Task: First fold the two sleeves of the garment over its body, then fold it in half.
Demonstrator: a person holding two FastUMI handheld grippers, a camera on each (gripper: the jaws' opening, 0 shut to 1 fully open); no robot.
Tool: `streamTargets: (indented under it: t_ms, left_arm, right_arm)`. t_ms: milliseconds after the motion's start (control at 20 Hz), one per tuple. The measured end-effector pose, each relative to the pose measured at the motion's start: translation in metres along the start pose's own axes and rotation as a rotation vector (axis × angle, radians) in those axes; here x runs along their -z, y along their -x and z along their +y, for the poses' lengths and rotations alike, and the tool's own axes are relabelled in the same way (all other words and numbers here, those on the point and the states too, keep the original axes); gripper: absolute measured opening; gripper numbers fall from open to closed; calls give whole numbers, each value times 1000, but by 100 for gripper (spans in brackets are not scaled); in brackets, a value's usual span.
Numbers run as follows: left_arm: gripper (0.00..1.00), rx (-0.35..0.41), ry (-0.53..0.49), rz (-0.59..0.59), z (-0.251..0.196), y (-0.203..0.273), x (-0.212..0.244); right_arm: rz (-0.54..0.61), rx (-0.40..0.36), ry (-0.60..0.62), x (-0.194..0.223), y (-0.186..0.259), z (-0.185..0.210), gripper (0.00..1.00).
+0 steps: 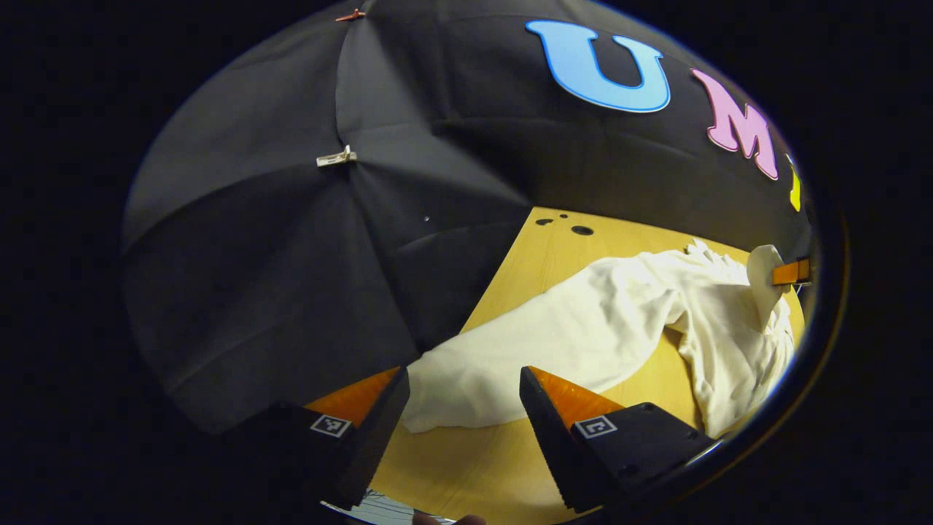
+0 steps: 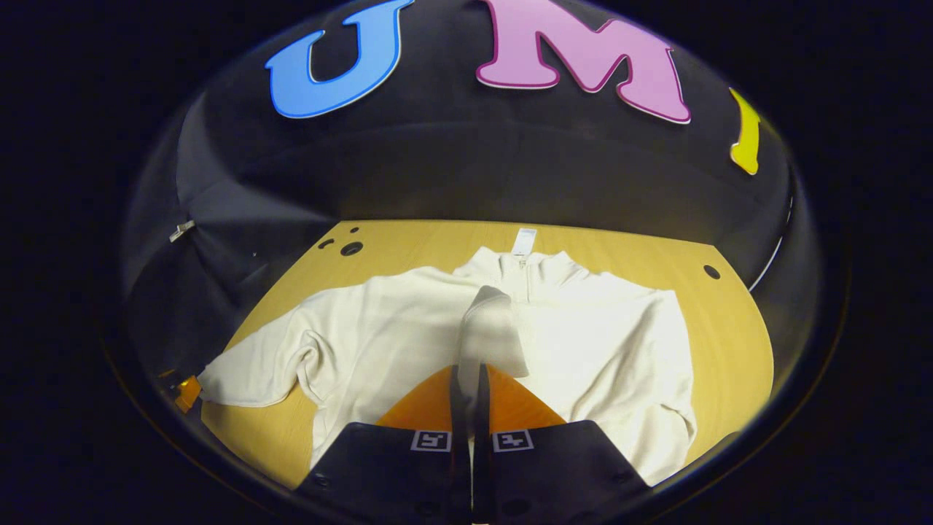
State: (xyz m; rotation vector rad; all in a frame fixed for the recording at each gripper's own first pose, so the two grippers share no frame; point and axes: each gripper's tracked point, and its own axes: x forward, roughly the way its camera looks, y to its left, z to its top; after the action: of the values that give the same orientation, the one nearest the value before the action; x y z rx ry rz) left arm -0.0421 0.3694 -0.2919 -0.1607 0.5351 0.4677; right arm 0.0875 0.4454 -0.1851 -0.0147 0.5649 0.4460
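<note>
The right gripper (image 2: 466, 379) pinches a sleeve cuff (image 2: 487, 328) above the sweater (image 2: 598, 343), while the spread left gripper (image 1: 463, 397) faces the other sleeve (image 1: 510, 350).

Light wooden surface (image 2: 736, 328) here, with dark round holes near its far corners, and spread across it lies the cream garment (image 2: 598, 343), collar and zip toward the far edge. One sleeve (image 1: 510, 350) stretches out flat along the wood toward the near edge in the left gripper view. Bare wood shows beside the sleeve and along the far edge behind the collar.
</note>
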Motion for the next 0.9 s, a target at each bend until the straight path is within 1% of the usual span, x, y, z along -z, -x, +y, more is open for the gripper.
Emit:
streamTargets:
  t_ms: [200, 350, 400, 450, 500, 550, 600, 650, 750, 800, 850, 900]
  left_arm:
    - [95, -43, -6, 68, 13, -22, 23]
    - [96, -41, 4, 113, 13, -31, 36]
    - [92, -41, 5, 119, 13, -34, 38]
    - [95, -41, 9, 123, 12, -36, 39]
    - [95, -41, 12, 122, 12, -36, 40]
    - [96, -40, 12, 128, 12, -36, 41]
    - [96, -37, 13, 123, 12, -37, 42]
    - [97, -35, 15, 123, 12, -37, 42]
    - [96, -30, 35, 122, 12, -38, 43]
    - [96, -26, 45, 122, 12, -37, 45]
    - [96, -24, 52, 123, 11, -38, 45]
    - [93, -14, 46, 128, 9, -38, 45]
  right_arm:
    - [60, -17, -12, 18, -15, 15, 8]
    - [108, -62, -39, 28, -22, 32, 12]
    - [125, -90, -54, 31, -22, 39, 14]
    - [138, -132, -78, 32, -20, 50, 16]
    - [152, -182, -107, 32, -19, 64, 24]
    - [156, -227, -122, 31, -12, 74, 30]
    - [143, -248, -119, 26, -7, 79, 34]
    - [122, -267, -106, 23, 1, 82, 34]
    - [91, -261, -85, 18, 15, 77, 34]
    - [82, -256, -82, 17, 21, 73, 24]
    - [74, -250, -80, 16, 28, 66, 34]
    - [68, -241, -77, 17, 32, 58, 34]
